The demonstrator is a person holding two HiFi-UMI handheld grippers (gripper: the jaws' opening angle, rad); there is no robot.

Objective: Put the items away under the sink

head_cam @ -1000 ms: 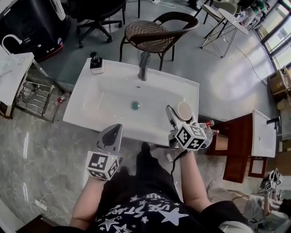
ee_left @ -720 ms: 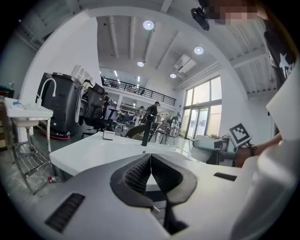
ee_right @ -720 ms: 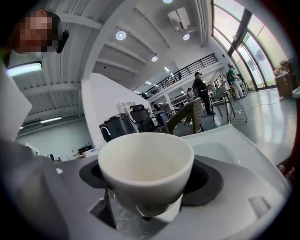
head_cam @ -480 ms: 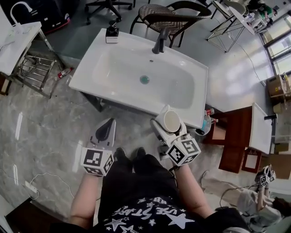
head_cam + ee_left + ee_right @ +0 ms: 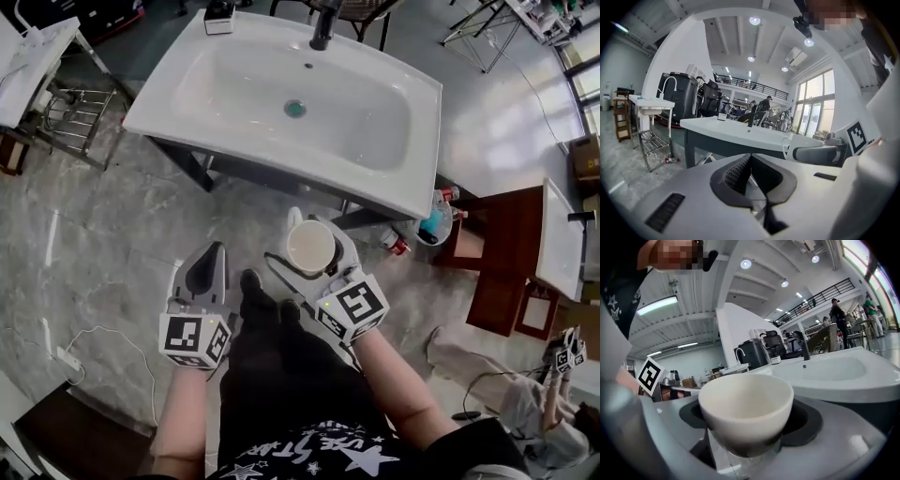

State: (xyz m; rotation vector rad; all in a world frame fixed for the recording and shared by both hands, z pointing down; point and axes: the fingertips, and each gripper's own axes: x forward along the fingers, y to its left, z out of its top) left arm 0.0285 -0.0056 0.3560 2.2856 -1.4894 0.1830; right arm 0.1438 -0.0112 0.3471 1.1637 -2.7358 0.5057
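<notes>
- The cup sat upright between the jaws of the right claw, which was clenched on its lower wall. Its mouth faced up and nothing showed inside.
- It looked like glazed ceramic, so it was probably stiff, fairly light, slick under the pads, and likely to chip if knocked on a hard edge.
- A hold low on the wall, with the 2 jaws on opposite sides, seemed sound. A hold nearer the rim would likely be less stable, since the wall flared out there.
- The cup was off-white, round and glossy, and its wall curved in to a narrower base. I could not tell whether it had a handle.
- The left claw was just to the left of the right claw, with its jaws closed on each other and nothing between them.
- The sink lay ahead of both claws, with its dark frame beneath the basin.
- Some bottles stood on the floor ahead and to the right of the right claw.
- The cup was not yet under the sink, and it would probably need lowering and carrying forward past the frame.
</notes>
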